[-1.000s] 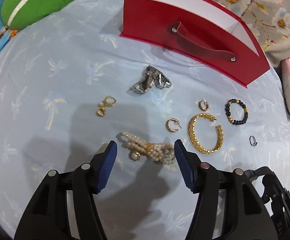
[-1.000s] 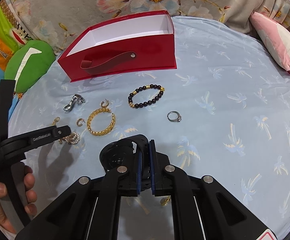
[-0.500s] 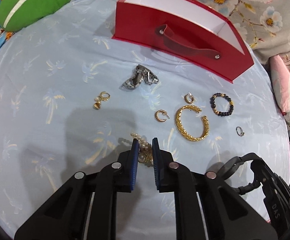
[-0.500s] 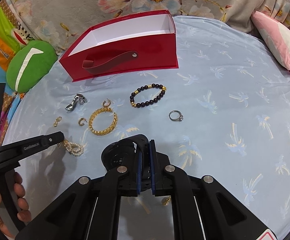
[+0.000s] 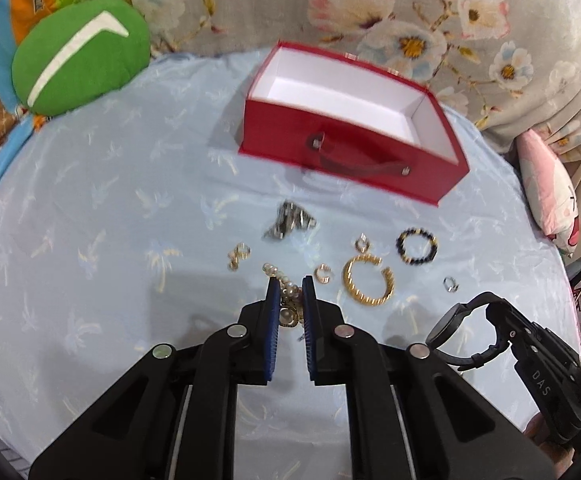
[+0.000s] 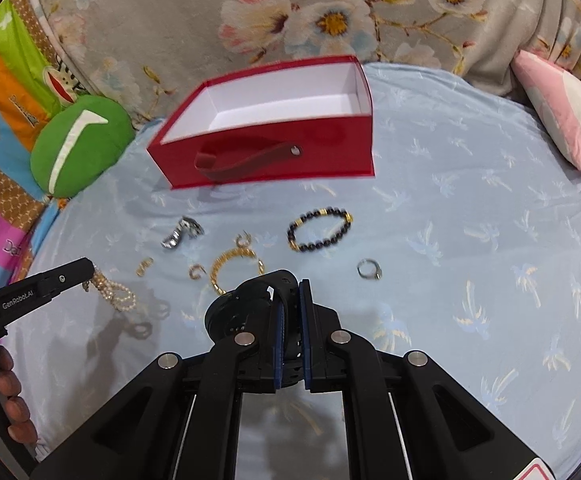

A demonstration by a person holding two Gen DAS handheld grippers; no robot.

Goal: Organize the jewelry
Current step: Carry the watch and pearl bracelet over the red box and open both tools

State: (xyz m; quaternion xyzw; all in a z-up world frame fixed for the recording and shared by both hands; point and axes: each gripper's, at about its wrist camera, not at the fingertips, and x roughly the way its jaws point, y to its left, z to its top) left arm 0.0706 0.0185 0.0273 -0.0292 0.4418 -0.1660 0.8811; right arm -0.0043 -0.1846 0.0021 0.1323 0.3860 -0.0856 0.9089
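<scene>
**Q:** Left gripper (image 5: 290, 284) first: how does it sit?

**A:** Its black arms rise from the bottom centre of the left wrist view, and the blue pads (image 5: 273, 300) are pinched on the pearl bracelet (image 5: 286, 284). In the right wrist view the bracelet (image 6: 114, 294) hangs from that gripper's tip at the left edge, lifted off the cloth, with its shadow lying lower on the blue tablecloth (image 6: 470, 240). A bare hand (image 6: 8, 404) grips the handle in the lower left corner.

**Q:** And the right gripper (image 6: 290, 292)?

**A:** It reaches up from the bottom centre of its own view, pads pressed around a black watch (image 6: 246, 304) whose round case sticks out to the left of the tips. The left wrist view shows the watch (image 5: 456, 320) at lower right.

**Q:** Where is the rest of the jewelry?

**A:** Mid-frame on the cloth in the left wrist view: a silver watch band (image 5: 288, 220), a small gold earring (image 5: 237, 255), a gold hoop (image 5: 323, 272), a gold cuff (image 5: 368, 282), another small hoop (image 5: 362, 243), a black bead bracelet (image 5: 416, 246) and a silver ring (image 5: 450, 283).

**Q:** The box?

**A:** The red box (image 5: 346, 156) stands open above them, upper centre, its white inside showing and its strap handle facing the camera.
</scene>
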